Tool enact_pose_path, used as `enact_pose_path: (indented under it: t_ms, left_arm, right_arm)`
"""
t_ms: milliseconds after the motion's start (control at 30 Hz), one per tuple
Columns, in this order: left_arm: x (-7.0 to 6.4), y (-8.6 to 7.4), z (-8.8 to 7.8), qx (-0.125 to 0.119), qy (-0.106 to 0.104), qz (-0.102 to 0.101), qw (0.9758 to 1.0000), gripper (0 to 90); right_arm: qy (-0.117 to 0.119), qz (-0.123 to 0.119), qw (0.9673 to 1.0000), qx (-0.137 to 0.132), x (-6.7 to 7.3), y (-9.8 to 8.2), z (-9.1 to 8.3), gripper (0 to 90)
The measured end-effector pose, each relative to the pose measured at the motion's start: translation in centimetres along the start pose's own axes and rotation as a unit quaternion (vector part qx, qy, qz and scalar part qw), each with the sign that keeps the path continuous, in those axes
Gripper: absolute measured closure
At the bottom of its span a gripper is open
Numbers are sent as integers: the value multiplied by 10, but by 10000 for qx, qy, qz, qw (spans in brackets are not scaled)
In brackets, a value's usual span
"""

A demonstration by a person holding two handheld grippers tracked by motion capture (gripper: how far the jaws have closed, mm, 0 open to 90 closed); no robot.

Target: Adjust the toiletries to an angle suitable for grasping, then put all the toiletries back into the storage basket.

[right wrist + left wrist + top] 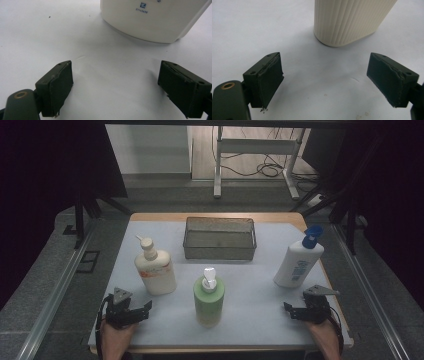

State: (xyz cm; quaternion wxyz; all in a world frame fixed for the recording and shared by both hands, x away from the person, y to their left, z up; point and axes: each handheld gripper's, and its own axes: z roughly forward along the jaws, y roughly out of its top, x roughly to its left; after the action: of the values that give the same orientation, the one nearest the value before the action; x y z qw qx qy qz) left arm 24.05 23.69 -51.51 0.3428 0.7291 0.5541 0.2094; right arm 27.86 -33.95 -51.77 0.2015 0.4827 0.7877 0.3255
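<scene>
Right now we are holding both tools low at the near edge of the pale blue-grey tabletop [250,315]. Our left hand-held gripper [142,308] is sitting released, jaws wide apart with nothing between them, just short of the cream ribbed plastic pump bottle with the orange label [156,267]. Our right hand-held gripper [292,311] is likewise spread and empty, facing the tilted white plastic bottle with the blue cap [299,259]. Between them a green pump bottle [208,301] is standing upright, and a grey wire-mesh basket [220,251] is sitting farther back.
</scene>
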Motion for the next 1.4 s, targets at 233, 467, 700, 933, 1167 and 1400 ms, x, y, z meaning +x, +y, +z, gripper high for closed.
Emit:
enact_pose_path:
  t_ms: [233, 467, 700, 933, 1167, 1400]
  left_arm:
    - [0, -2, 7, 207, -44, 129, 9997, 132]
    - [-4, -1, 11, 381, 44, 277, 9989, 129]
    - [-4, -1, 12, 385, 44, 262, 9989, 128]
    - [-4, -1, 12, 395, 41, 263, 9989, 127]
    - [-3, -1, 12, 398, 39, 261, 9989, 127]
    - [-3, -1, 12, 397, 37, 259, 9989, 127]
  right_arm:
    - [-12, -12, 10000, 7, 0, 0, 0, 124]
    - [-6, -7, 10000, -3, 0, -1, 1, 123]
    - [-5, -7, 10000, -4, 0, -1, 1, 123]
    - [-5, -7, 10000, 4, 0, -1, 1, 123]
    - [-1, -3, 10000, 10, 0, 0, 0, 125]
    - [1, 2, 10000, 14, 0, 0, 0, 127]
